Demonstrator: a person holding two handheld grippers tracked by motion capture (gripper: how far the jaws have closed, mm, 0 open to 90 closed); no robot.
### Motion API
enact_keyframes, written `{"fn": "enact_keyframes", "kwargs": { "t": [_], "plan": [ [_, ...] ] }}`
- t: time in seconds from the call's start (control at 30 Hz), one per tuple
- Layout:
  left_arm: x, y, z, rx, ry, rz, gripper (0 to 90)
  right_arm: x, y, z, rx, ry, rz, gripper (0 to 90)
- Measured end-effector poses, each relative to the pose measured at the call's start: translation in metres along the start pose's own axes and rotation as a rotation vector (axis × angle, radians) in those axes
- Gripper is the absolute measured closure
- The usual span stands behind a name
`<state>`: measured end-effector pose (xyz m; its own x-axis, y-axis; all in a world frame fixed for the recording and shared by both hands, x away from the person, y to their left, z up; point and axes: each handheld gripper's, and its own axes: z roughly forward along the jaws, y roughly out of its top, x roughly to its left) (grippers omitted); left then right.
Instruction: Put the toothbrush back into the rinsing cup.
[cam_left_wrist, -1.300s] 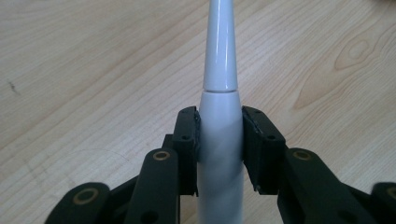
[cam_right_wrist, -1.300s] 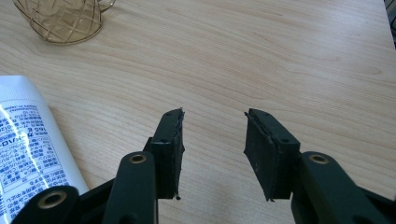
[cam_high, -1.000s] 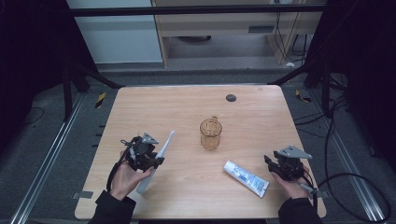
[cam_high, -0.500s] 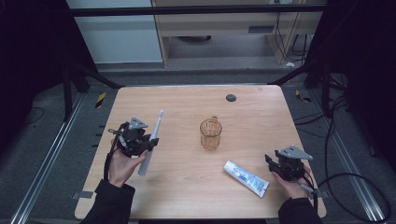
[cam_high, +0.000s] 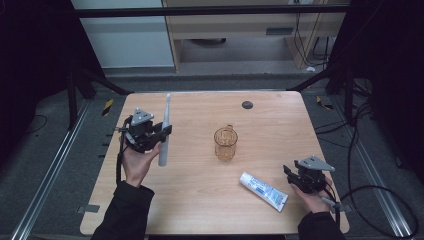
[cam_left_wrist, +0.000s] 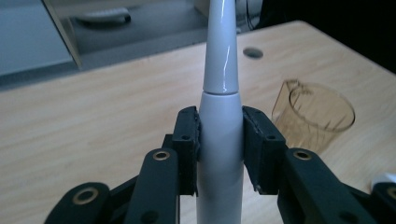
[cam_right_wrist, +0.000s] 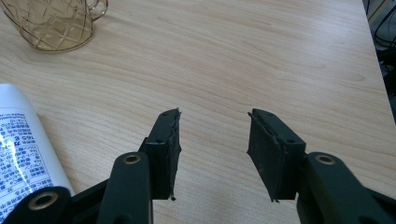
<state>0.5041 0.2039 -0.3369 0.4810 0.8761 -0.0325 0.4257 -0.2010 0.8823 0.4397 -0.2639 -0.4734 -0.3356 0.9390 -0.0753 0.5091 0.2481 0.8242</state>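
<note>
Gripping the toothbrush upright, my left fingers hold it left of the cup; right fingers gape empty.

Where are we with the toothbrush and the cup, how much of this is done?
Done: the left gripper is shut on the toothbrush, lifted off the table. In hand: it holds the brush nearly upright, left of the amber cup and apart from it. Left: nothing is in the cup; the toothpaste tube lies flat beside the open right gripper, untouched.
</note>
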Motion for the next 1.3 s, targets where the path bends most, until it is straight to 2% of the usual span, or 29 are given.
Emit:
{"fn": "enact_keyframes", "kwargs": {
  "t": [0.17, 0.33, 0.77, 1.3],
  "plan": [
    [-0.006, 0.014, 0.001, -0.084, -0.008, -0.017, 67.3, 0.0, 0.0, 0.0, 0.0, 0.002, 0.0, 52.9],
    [-0.013, 0.023, 0.007, -0.144, -0.011, -0.026, 67.3, 0.0, 0.0, 0.001, -0.005, 0.0, -0.004, 53.0],
    [-0.033, 0.031, 0.026, -0.27, -0.028, -0.05, 67.3, 0.0, 0.0, 0.002, 0.0, 0.004, 0.0, 52.9],
    [-0.056, 0.03, 0.042, -0.357, -0.058, -0.063, 67.3, -0.001, -0.001, 0.002, 0.0, 0.002, -0.001, 53.2]
  ]
}}
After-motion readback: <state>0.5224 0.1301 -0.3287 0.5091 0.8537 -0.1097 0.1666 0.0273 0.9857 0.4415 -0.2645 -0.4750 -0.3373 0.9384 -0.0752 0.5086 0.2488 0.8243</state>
